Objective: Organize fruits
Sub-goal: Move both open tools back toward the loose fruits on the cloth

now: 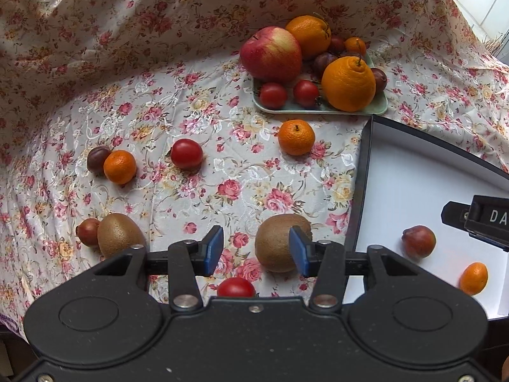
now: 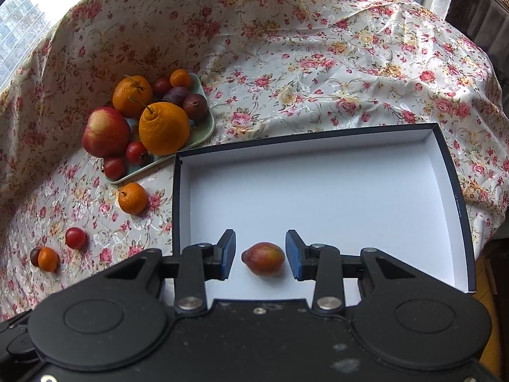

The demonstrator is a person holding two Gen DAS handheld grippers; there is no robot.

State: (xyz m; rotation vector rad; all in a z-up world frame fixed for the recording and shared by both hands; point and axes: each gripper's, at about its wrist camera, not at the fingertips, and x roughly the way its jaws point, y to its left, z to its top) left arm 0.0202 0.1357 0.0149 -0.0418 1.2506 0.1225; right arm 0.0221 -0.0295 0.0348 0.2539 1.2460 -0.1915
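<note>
My left gripper (image 1: 257,251) hangs open over the flowered cloth, nothing between its blue pads. A brown kiwi (image 1: 276,242) lies on the cloth just behind the right pad, and a red tomato (image 1: 236,287) shows below the jaws. My right gripper (image 2: 261,254) is open above the white-lined box (image 2: 177,210). A small reddish fruit (image 2: 263,258) lies on the box floor between the pads, with a gap on either side. In the left wrist view this reddish fruit (image 1: 418,241) sits near a small orange fruit (image 1: 473,278) in the box (image 1: 361,191).
A green tray (image 1: 321,108) holds an apple (image 1: 270,54), two oranges, tomatoes and plums. Loose on the cloth lie a mandarin (image 1: 296,137), a tomato (image 1: 186,153), another mandarin (image 1: 120,166) beside a plum, and a second kiwi (image 1: 119,234). The cloth rises steeply behind.
</note>
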